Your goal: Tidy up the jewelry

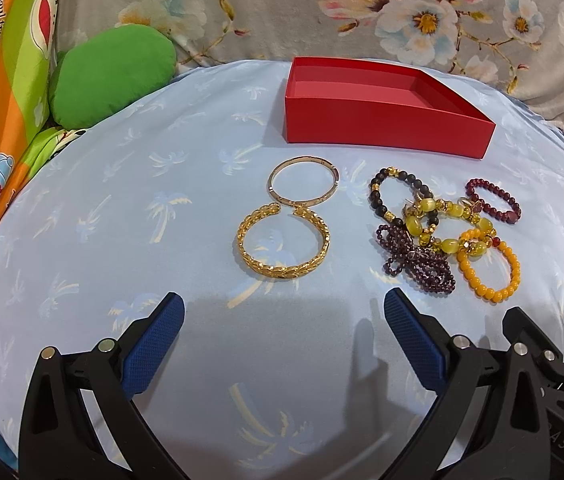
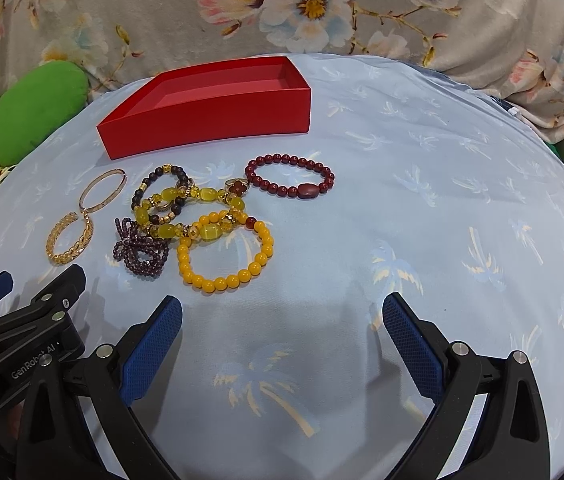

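Note:
An empty red box [image 1: 385, 128] [image 2: 210, 126] stands at the back of the blue cloth. In front of it lie a thin gold bangle [image 1: 302, 158] [image 2: 122, 179] and a leaf-pattern gold cuff [image 1: 282, 274] [image 2: 66, 256]. To their right is a pile of black [image 1: 373, 200], yellow [image 1: 417, 227] [image 2: 208, 194], purple [image 1: 421, 260] [image 2: 142, 254] and orange [image 1: 515, 266] [image 2: 218, 282] bead bracelets. A dark red bracelet [image 1: 509, 216] [image 2: 307, 191] lies apart. My left gripper [image 1: 283, 304] [image 2: 34, 280] is open below the cuff. My right gripper [image 2: 282, 304] [image 1: 551, 308] is open and holds nothing.
A palm-print light blue cloth [image 1: 122, 200] covers the rounded work surface. A green cushion [image 1: 110, 76] [image 2: 38, 108] and cartoon-print fabric [image 1: 2, 80] sit at the left. A floral blanket [image 1: 242, 8] rises behind the box. The two grippers are side by side, close together.

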Demonstrator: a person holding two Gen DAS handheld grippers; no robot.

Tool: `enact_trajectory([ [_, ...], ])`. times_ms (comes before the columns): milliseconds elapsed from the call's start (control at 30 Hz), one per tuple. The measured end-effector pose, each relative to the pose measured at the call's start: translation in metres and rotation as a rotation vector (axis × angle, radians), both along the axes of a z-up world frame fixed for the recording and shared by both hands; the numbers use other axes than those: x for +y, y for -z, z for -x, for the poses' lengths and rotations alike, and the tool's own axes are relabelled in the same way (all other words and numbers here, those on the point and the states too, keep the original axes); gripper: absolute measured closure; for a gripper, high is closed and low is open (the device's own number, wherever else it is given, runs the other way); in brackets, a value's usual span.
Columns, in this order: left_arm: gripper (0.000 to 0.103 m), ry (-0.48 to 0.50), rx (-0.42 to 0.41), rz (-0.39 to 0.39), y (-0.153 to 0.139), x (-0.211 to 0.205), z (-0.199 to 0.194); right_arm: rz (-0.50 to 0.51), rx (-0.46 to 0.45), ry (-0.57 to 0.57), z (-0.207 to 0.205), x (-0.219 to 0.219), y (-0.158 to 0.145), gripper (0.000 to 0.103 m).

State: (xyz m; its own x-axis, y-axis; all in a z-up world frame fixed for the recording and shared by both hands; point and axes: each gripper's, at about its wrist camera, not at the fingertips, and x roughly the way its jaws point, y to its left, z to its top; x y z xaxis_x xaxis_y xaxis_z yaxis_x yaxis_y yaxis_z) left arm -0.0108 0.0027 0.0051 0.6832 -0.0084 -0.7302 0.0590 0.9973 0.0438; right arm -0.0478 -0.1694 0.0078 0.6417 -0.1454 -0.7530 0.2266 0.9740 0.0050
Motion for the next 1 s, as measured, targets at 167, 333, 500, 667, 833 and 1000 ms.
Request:
enact_trajectory([
  [167,0.007,-0.001,-0.001,-0.001,0.0001,-0.0005,0.0002,0.003,-0.001,0.001,0.0003,0.0001,-0.0007,0.006],
  [333,0.007,-0.001,-0.003,-0.001,-0.0020,0.0004,0.0004,0.003,0.000,0.003,0.0002,0.0007,-0.0021,0.006],
  [500,0.007,-0.001,-0.004,-0.001,-0.0017,-0.0001,0.0006,0.003,0.001,0.003,0.0003,-0.0002,-0.0010,0.006],
  [667,0.007,-0.001,-0.004,-0.001,-0.0021,-0.0003,0.0006,0.003,0.000,0.002,0.0004,0.0000,-0.0007,0.006],
  [833,0.008,-0.001,-0.004,-0.001,-0.0018,-0.0004,0.0008,0.003,0.000,0.002,0.0003,0.0006,-0.0008,0.006],
  [1000,0.008,-0.001,-0.005,-0.001,-0.0015,-0.0005,0.0009,0.003,0.000,0.002,0.0005,-0.0001,-0.0001,0.006],
])
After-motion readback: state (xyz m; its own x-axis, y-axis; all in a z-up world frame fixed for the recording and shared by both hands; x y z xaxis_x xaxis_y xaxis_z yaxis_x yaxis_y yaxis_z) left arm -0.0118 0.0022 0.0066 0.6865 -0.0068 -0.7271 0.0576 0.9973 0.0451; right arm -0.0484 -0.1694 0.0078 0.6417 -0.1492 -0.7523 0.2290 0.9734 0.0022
